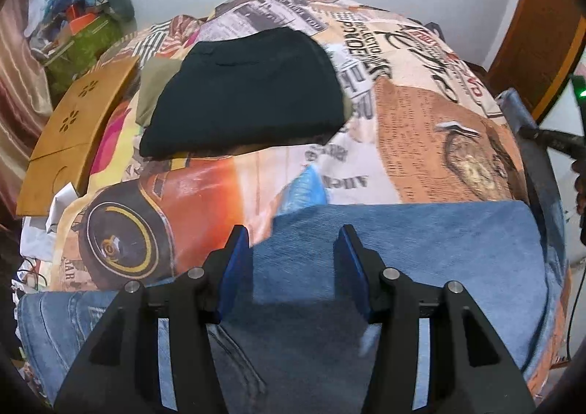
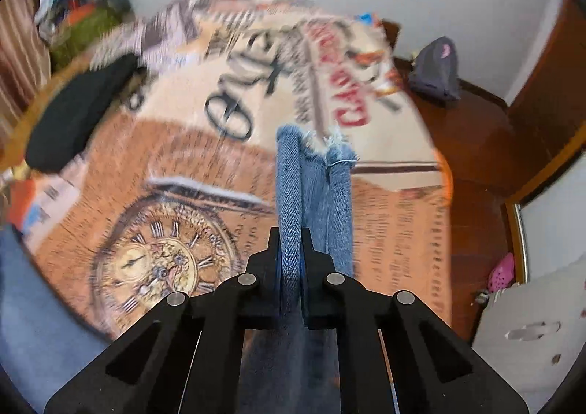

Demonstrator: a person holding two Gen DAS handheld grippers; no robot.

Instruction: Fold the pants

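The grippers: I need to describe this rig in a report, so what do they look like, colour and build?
Both look alike. The left gripper has a matte black, angular frame with triangular cut-outs, four round silver pins and fingers faced with blue pads. The right gripper shows the same black frame and silver pins; only a sliver of blue shows on its fingers. No cables, markings or sleeves are visible.

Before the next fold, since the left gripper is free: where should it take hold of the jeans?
Probably the folded edge of the jeans just ahead of the open left gripper, approached from the near side, low along the bedspread. The right gripper already pinches the frayed hem.
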